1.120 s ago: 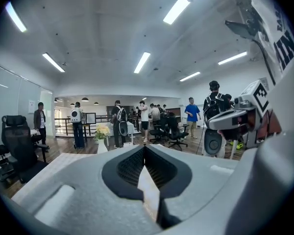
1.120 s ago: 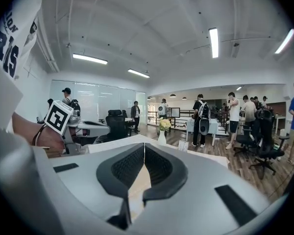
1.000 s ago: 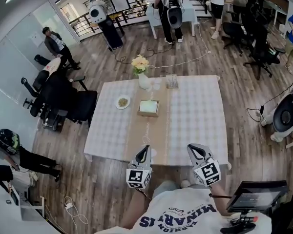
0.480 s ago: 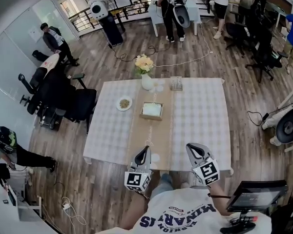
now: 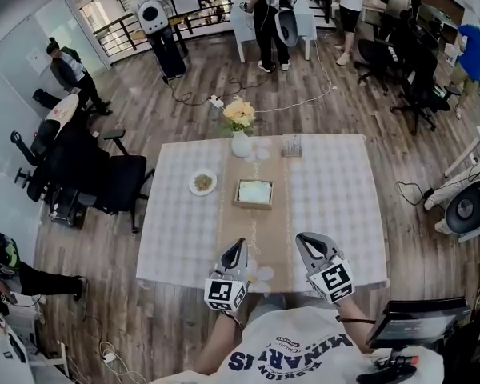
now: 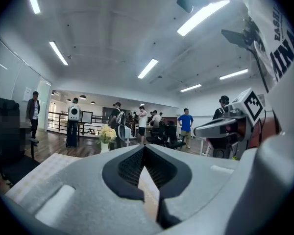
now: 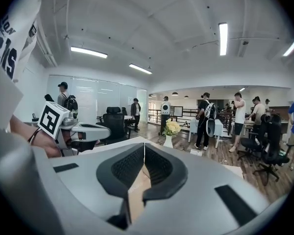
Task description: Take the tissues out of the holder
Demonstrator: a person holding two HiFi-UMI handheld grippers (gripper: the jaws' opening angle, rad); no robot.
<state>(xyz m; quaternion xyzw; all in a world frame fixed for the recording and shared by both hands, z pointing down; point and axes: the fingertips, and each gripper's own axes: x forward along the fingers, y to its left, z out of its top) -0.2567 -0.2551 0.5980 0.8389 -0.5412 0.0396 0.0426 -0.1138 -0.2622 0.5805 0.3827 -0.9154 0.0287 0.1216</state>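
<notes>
The left tongs and the right tongs are both closed and empty, over the near edge of the counter. The wooden tissue holder, with the tissues inside, sits well ahead of them, roughly midway between.

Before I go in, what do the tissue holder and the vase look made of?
The tissue holder: probably wood or wood-look board, matte, with brown walls around the pale tissues. The vase: likely glazed ceramic, plain white and smooth, though too small to be sure.
</notes>
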